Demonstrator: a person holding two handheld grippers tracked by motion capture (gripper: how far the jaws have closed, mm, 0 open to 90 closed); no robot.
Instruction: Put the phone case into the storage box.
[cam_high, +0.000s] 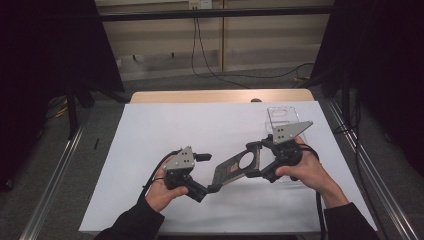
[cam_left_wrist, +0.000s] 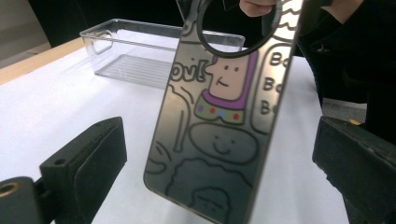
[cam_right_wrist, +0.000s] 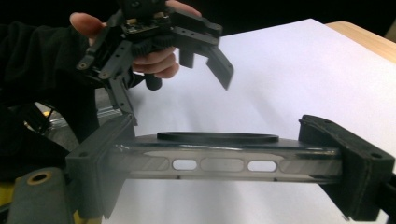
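A phone case (cam_high: 231, 170) printed with cartoon figures (cam_left_wrist: 219, 121) and fitted with a black ring (cam_left_wrist: 204, 39) hangs above the white sheet. My right gripper (cam_high: 254, 160) is shut on it across its width, the pads pressing both long edges (cam_right_wrist: 224, 164). In the right gripper view the case's side (cam_right_wrist: 219, 164) shows its button slots. My left gripper (cam_high: 207, 173) stands open around the case's near end. In the left gripper view its fingers (cam_left_wrist: 93, 154) sit wide on either side with gaps to the case. The left gripper (cam_right_wrist: 175, 88) also appears beyond the case in the right gripper view.
A clear plastic tray (cam_high: 284, 120) rests on the white sheet (cam_high: 190, 125) at the back right, just behind the right hand; its wall (cam_left_wrist: 140, 44) appears behind the case. The wooden table edge (cam_high: 220, 95) runs along the far side. Dark curtains flank the table.
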